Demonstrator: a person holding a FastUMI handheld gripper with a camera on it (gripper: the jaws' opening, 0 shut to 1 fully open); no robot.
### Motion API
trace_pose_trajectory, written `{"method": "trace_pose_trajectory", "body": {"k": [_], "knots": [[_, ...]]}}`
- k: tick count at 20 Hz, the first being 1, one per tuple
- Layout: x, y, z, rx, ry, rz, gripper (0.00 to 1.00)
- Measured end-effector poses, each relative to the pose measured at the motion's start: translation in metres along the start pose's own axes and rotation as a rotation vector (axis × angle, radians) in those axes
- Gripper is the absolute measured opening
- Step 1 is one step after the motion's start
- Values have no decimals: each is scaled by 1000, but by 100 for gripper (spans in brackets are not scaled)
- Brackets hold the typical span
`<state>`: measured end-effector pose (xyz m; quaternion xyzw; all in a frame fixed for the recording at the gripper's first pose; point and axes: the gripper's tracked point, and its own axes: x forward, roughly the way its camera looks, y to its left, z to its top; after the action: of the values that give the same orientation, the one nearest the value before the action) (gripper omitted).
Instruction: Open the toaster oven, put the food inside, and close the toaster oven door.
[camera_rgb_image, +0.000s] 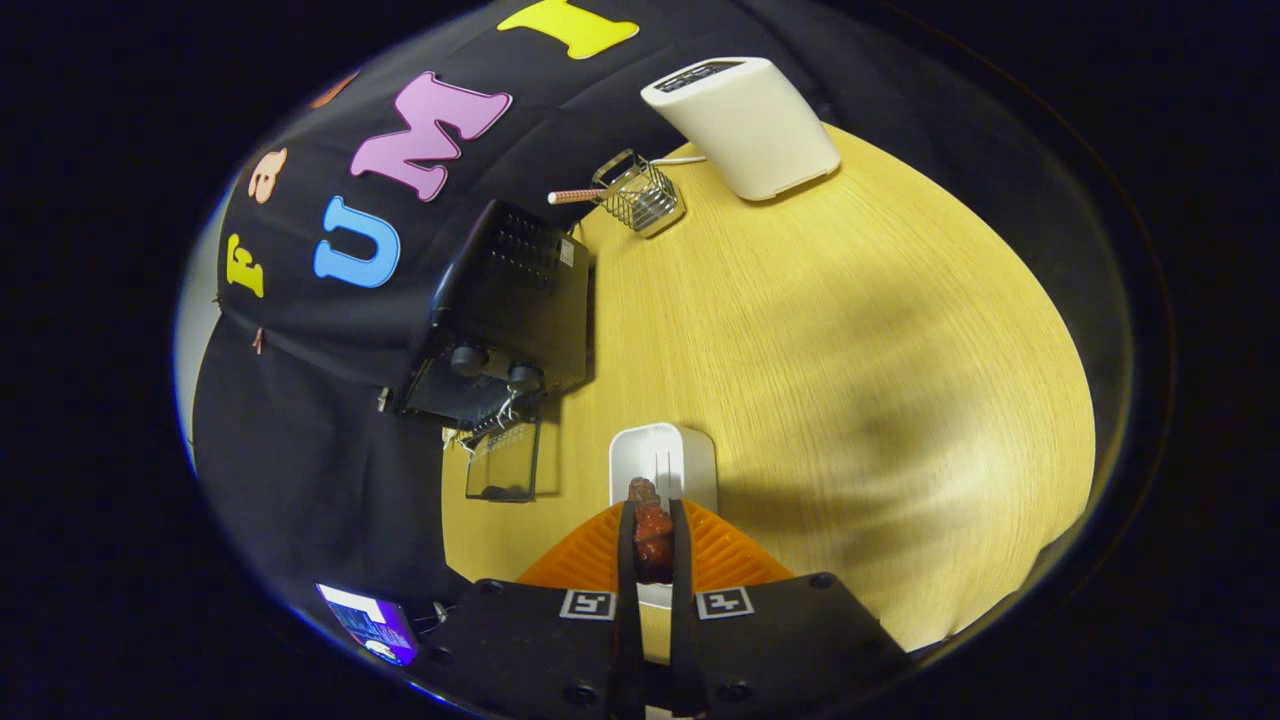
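Gripper (653, 535) clamps the reddish food (652, 528) above its white dish (663, 460).
Toaster oven (500, 320) stands ahead-left with its glass door (503, 462) dropped open (seemingly fully), ready for loading across the worktop (850, 350).

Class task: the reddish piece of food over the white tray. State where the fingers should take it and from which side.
Grip the food across its narrow middle, coming from above. It lies lengthwise over the white tray, so the fingers flank its long sides; they press on it so now.
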<state>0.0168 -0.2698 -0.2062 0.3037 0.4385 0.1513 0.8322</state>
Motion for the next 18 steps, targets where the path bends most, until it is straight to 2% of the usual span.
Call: {"method": "trace_pose_trajectory", "body": {"k": [10, 18], "knots": [[-39, 83, -13, -7, -101, 48, 14], [-20, 184, -61, 131, -148, 168, 14]]}}
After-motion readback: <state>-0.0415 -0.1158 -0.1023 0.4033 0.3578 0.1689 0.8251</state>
